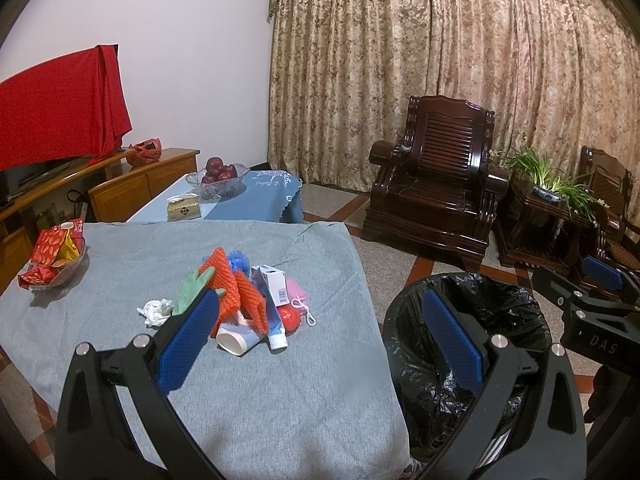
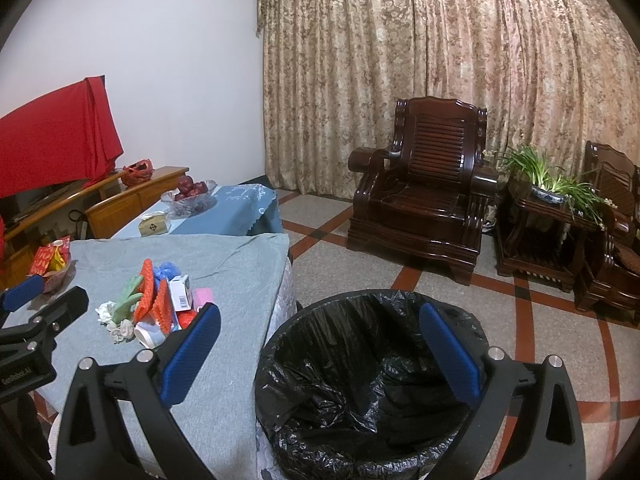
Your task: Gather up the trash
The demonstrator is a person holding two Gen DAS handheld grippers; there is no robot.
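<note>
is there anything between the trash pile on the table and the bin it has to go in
Nothing visible does. The trash pile lies on the grey cloth of the table, and the black-lined bin stands open on the floor right beside the table's edge. Both grippers are open and empty.

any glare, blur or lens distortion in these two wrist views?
Left wrist: strong fisheye bend, dark corner vignette, curtain slightly soft, trash pile sharp. Right wrist: same barrel warp, glossy highlights on the armchair, bin liner shiny, no motion blur.
</note>
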